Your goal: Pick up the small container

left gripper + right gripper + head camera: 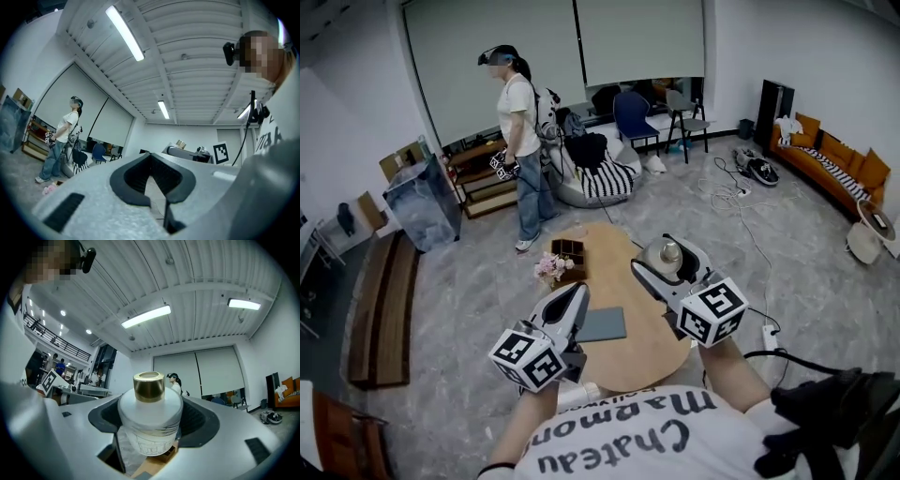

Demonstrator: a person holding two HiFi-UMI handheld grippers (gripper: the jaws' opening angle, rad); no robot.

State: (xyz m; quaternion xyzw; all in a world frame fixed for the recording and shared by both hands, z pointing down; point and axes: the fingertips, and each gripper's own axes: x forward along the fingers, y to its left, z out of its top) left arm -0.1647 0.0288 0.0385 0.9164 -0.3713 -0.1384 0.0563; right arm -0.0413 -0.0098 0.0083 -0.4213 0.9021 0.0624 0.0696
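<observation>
You have two tongs in view, one in each hand, each with one marker cube at its rear. Your right tongs (pixel 670 258) are clamped on the one small container (pixel 150 411), a white bottle with a single gold cap. It sits between the two dark pads, cap pointing away from your hand. The head view shows it over the right part of the one oval wooden table (pixel 630 361). Whether its base is clear of the tabletop, I cannot tell.

Your left tongs (pixel 577 292) carry nothing. In the left gripper view the two jaws meet at their tips, with only the hollow of the pads open behind them. These tongs are over the table's near left edge, well apart from the container.

Three other things lie on the table. One flat grey pad (pixel 602 324) is just to the right of the left tongs' tips. One bunch of pink flowers (pixel 551 266) is just ahead of those tips. One dark compartment box (pixel 569 249) is right beside the flowers, to the left of the right tongs.

One other person (pixel 520 141) stands far beyond both tongs.
</observation>
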